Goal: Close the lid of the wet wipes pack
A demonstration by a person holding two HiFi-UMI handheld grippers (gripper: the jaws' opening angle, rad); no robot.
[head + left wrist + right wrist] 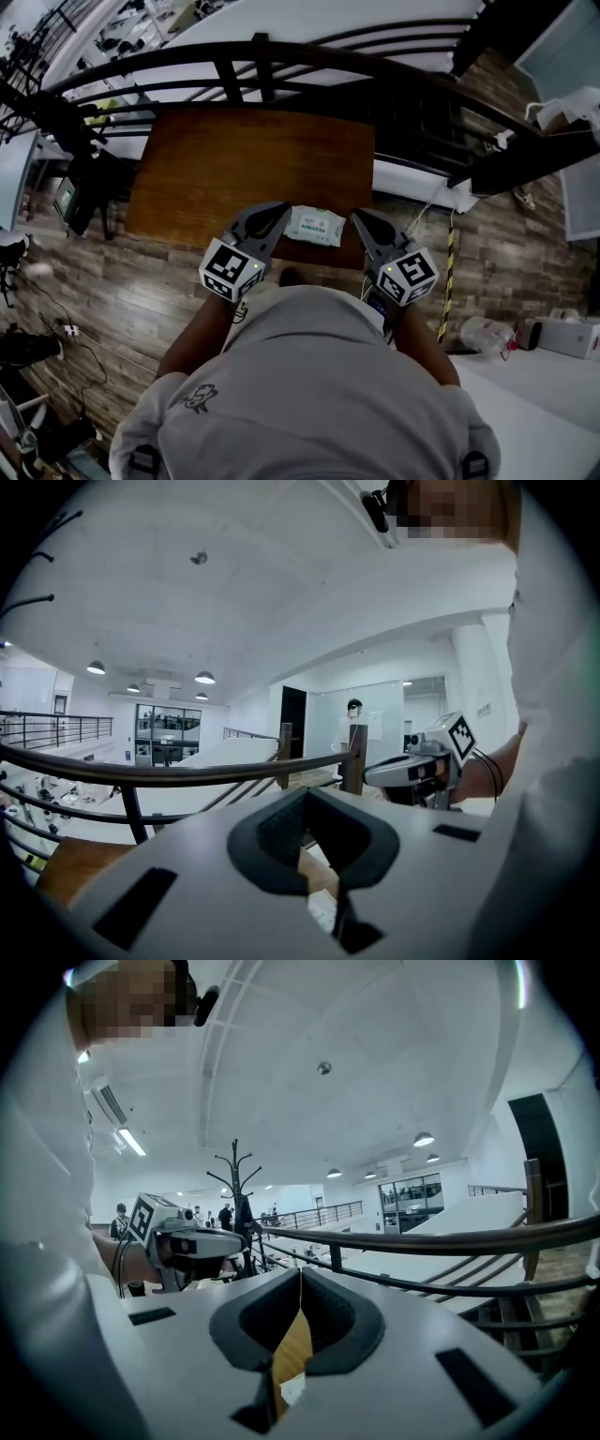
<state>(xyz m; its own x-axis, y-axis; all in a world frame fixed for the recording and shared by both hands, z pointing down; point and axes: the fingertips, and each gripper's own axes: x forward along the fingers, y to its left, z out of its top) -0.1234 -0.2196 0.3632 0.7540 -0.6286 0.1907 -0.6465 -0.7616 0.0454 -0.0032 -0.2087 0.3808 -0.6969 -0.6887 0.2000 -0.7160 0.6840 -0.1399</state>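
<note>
**A:** Head view, where's the wipes pack [315,226]?

**B:** At the table's [216,169] near edge, between the left gripper [279,214] and right gripper [360,220]. Both point forward, nearly level, jaws pressed together, holding nothing.

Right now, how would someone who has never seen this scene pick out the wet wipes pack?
Find the brown wooden table in front of the dark curved railing. At its near edge, between the left gripper and the right gripper, lies the flat, pale, rectangular soft wet wipes pack. It stands out as a light patch against the dark wood.
</note>
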